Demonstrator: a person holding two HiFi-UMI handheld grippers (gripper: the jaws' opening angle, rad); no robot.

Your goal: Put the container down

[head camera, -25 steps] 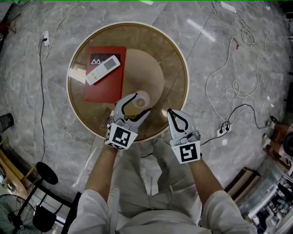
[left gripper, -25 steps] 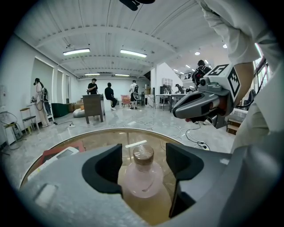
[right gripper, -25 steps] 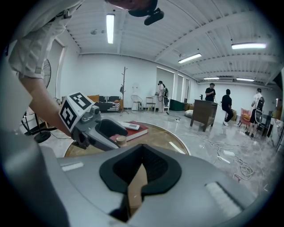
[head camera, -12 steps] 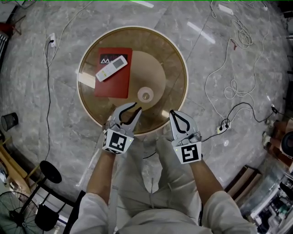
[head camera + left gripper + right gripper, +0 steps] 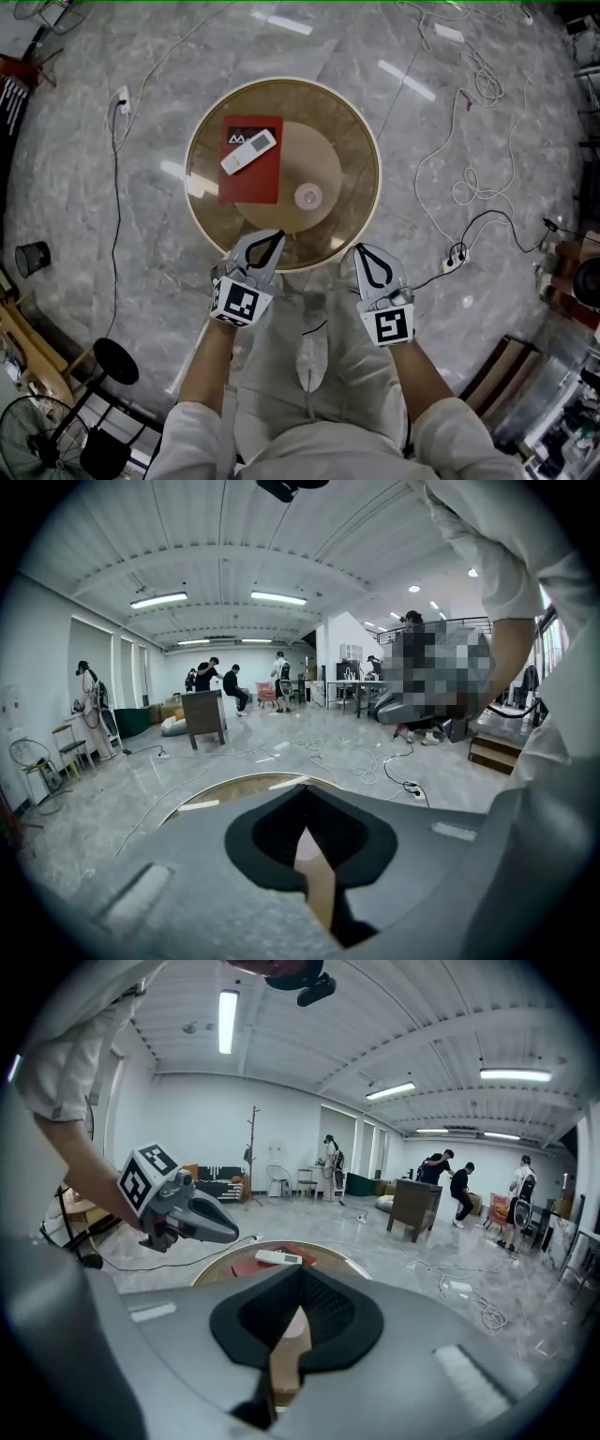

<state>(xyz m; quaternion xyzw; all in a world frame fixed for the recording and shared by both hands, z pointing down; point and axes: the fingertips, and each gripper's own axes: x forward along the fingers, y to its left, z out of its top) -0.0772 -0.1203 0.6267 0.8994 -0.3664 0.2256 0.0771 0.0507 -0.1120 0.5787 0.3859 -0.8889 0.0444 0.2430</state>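
A small round pale container (image 5: 307,196) stands by itself on the round glass table (image 5: 356,150), right of centre. Both grippers hover at the table's near edge, apart from the container. My left gripper (image 5: 274,235) has its jaws shut with nothing between them; in its own view the left gripper (image 5: 302,794) points over the table rim. My right gripper (image 5: 363,250) is also shut and empty. From the right gripper (image 5: 300,1277) view I see the left gripper (image 5: 232,1235) held in the air to the left.
A red book (image 5: 251,173) with a white remote (image 5: 247,151) on it lies on the table's far left. Cables and a power strip (image 5: 454,260) run over the marble floor to the right. A black bin (image 5: 31,258) stands on the left. People stand far off in the hall.
The left gripper's jaws were open round the container; they have drawn back toward me and shut, leaving it standing on the table. The table now looks farther away.
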